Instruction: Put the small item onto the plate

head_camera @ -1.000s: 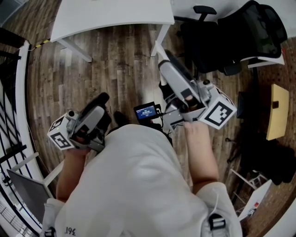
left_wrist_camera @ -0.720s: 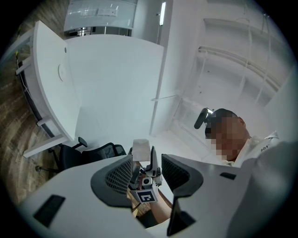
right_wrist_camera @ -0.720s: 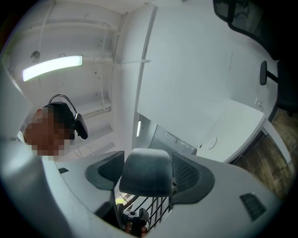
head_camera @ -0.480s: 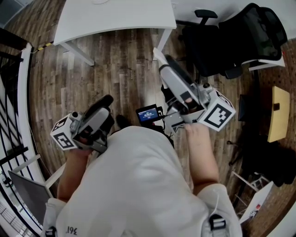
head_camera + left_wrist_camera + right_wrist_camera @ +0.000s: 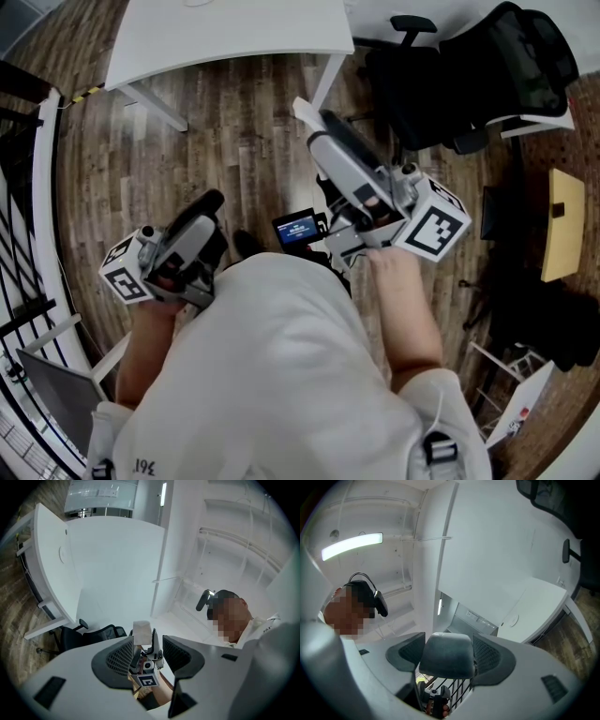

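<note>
I stand on a wooden floor with both grippers held up at waist height. In the head view my right gripper (image 5: 314, 127) is shut on the small item (image 5: 302, 110), a pale white block that sticks out past its tip. The right gripper view shows the same block (image 5: 445, 646) filling the space between the jaws. My left gripper (image 5: 208, 202) is at the lower left and points up, open with nothing held. Through its jaws, the left gripper view shows the right gripper carrying the item (image 5: 142, 632). A faint round outline (image 5: 513, 619) on the white table may be the plate.
A white table (image 5: 225, 33) stands ahead at the top of the head view. A black office chair (image 5: 469, 66) is at the upper right. A white railing (image 5: 37, 187) runs down the left. A small lit screen (image 5: 296, 227) hangs at my waist.
My right gripper has swung a little to the left and forward with the item still in it. The left gripper has barely moved.
</note>
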